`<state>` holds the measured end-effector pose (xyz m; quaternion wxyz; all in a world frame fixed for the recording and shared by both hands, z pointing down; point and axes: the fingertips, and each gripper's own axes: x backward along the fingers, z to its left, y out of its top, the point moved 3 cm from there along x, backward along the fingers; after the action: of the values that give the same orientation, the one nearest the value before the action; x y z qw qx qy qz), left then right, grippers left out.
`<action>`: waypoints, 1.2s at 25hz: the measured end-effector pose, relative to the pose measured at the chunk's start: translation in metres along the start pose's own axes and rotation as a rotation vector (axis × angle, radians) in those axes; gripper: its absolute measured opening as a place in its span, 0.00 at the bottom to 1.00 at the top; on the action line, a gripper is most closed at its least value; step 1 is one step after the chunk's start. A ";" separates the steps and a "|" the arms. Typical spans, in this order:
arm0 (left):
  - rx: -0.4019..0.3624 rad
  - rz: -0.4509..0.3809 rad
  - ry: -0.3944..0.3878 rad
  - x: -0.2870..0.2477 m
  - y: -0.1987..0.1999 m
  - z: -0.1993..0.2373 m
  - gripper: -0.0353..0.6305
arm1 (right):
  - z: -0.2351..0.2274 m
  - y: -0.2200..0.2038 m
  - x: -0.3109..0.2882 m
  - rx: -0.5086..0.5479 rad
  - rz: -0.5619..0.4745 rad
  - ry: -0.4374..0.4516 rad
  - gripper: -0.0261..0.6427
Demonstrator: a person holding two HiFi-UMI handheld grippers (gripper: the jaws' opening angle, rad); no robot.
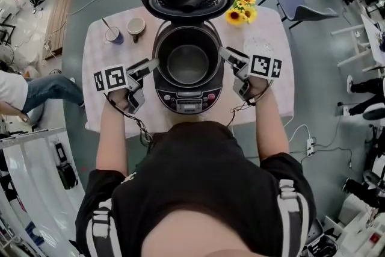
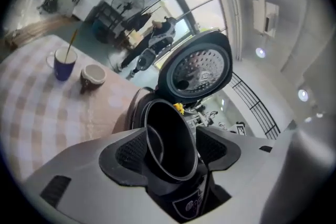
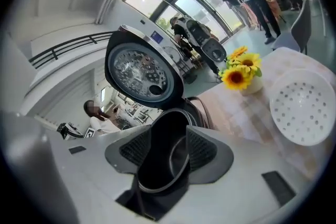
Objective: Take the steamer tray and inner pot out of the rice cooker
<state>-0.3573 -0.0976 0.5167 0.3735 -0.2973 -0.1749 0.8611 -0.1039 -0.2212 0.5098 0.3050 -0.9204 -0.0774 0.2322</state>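
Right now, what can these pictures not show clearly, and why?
Cooker panel print: too small in head view; jaws cover most of it in left gripper view.
Blue cup contents: too small in head view; its wall hides them in left gripper view.
Table near edge: partly hidden by the person in head view.

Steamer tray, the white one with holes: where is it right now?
In the right gripper view the steamer tray lies on the table at the right, beside the sunflowers and right of the open rice cooker.
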 end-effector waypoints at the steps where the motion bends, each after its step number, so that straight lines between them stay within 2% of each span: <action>1: 0.039 0.019 0.004 -0.004 -0.003 0.006 0.49 | -0.004 -0.004 -0.002 -0.023 0.016 0.005 0.32; 6: 0.177 0.066 0.019 -0.017 -0.013 0.028 0.42 | -0.026 -0.018 -0.011 -0.209 0.058 0.054 0.32; 12: 0.336 0.063 -0.055 -0.017 -0.005 0.035 0.39 | -0.042 -0.019 -0.017 -0.295 0.082 0.119 0.32; 15: 0.347 0.074 -0.070 -0.021 -0.004 0.035 0.38 | -0.040 -0.020 -0.021 -0.310 0.090 0.147 0.32; 19: 0.345 0.099 -0.086 -0.028 -0.003 0.033 0.38 | -0.040 -0.019 -0.026 -0.290 0.107 0.140 0.32; 26: 0.323 0.152 -0.077 -0.034 -0.007 0.025 0.34 | -0.040 -0.019 -0.026 -0.249 0.151 0.047 0.31; 28: 0.327 0.150 -0.064 -0.034 -0.007 0.026 0.33 | -0.039 -0.021 -0.027 -0.228 0.177 -0.002 0.27; 30: 0.330 0.148 -0.039 -0.033 -0.007 0.030 0.28 | -0.037 -0.025 -0.030 -0.215 0.197 -0.036 0.17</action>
<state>-0.3551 -0.1199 0.5560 0.3494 -0.2274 -0.0162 0.9088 -0.1132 -0.2291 0.5621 0.1788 -0.9466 -0.0166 0.2679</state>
